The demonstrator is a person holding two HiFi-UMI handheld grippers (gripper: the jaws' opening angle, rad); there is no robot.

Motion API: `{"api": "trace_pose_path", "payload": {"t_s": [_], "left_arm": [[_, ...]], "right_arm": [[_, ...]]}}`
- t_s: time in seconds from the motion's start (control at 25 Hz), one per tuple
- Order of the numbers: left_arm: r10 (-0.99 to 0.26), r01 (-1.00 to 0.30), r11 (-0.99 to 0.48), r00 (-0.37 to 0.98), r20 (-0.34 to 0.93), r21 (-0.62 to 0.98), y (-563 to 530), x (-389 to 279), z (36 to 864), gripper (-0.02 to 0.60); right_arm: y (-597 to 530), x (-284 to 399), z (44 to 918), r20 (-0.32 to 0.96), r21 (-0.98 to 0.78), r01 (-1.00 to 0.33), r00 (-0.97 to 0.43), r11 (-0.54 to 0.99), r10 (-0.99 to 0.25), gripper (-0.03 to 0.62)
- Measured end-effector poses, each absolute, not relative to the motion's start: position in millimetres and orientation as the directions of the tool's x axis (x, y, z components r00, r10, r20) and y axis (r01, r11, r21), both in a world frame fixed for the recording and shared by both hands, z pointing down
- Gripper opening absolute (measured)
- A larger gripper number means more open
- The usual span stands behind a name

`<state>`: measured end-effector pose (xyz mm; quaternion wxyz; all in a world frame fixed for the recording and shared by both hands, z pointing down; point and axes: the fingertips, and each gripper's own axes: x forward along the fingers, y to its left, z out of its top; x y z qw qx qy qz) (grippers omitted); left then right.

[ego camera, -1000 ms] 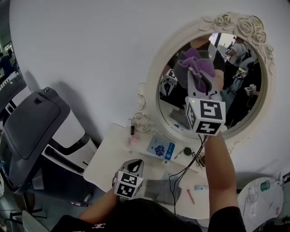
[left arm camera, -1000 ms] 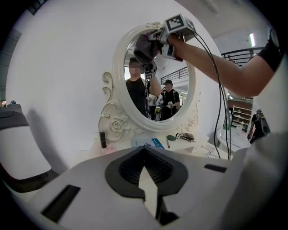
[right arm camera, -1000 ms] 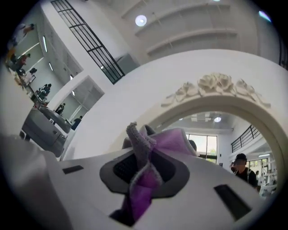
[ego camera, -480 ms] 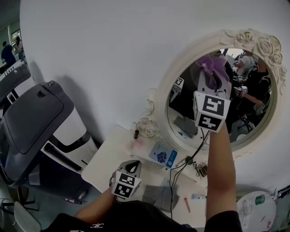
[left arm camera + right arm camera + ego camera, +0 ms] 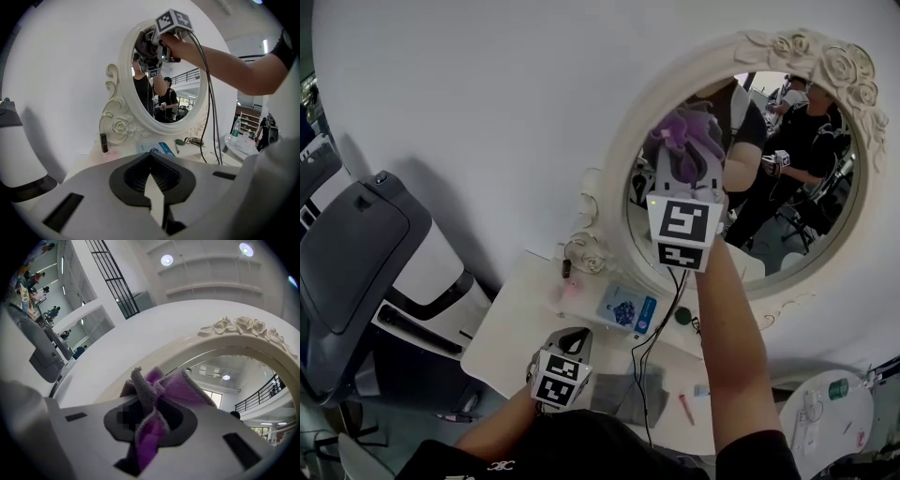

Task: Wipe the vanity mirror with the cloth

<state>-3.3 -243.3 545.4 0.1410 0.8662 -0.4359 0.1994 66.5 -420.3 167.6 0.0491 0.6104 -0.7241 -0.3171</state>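
Purple-and-grey soft pile cloth [image 5: 159,394] is bunched between the jaws of the right gripper [image 5: 150,425], which are clamped on it. Loose folds stand proud of the tips. In the head view I see the same cloth [image 5: 686,150] pressed to the upper left of the glass of the oval vanity mirror with the cream rose-carved frame [image 5: 769,234], close to the inner edge of the frame, with the right gripper [image 5: 682,173] behind it.

The left gripper [image 5: 575,337] is low over the white dressing table [image 5: 520,319], well apart from the mirror. In its own view the jaws [image 5: 154,187] are drawn together on nothing.

Handling assessment:
- I judge the cloth light, limp and compressible, unlikely to slip in the clamp but liable to fold over or drag.
- A hold on the gathered middle, as now, looks sound, since it leaves the free folds to meet the glass.
- The mirror is rigid, smooth and breakable, and its carved frame could snag the pile.
- I would press lightly and keep the hard jaw tips off the glass.
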Motion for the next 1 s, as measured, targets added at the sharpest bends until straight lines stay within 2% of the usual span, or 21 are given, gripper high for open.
{"api": "trace_pose_path", "payload": {"t_s": [0.6, 1.0], "left_arm": [[-0.711, -0.828, -0.555, 0.525, 0.468, 0.085, -244.4, -14.2, 548.2, 0.002], [-0.713, -0.827, -0.557, 0.52, 0.471, 0.07, -238.6, -14.7, 546.5, 0.002]], "right_arm": [[-433.6, 48.4, 286.3, -0.141, 0.517, -0.836, -0.296, 0.185, -0.945, 0.055], [-432.4, 60.9, 373.6, 0.035, 0.474, -0.842, -0.272, 0.256, -0.962, 0.055]]}}
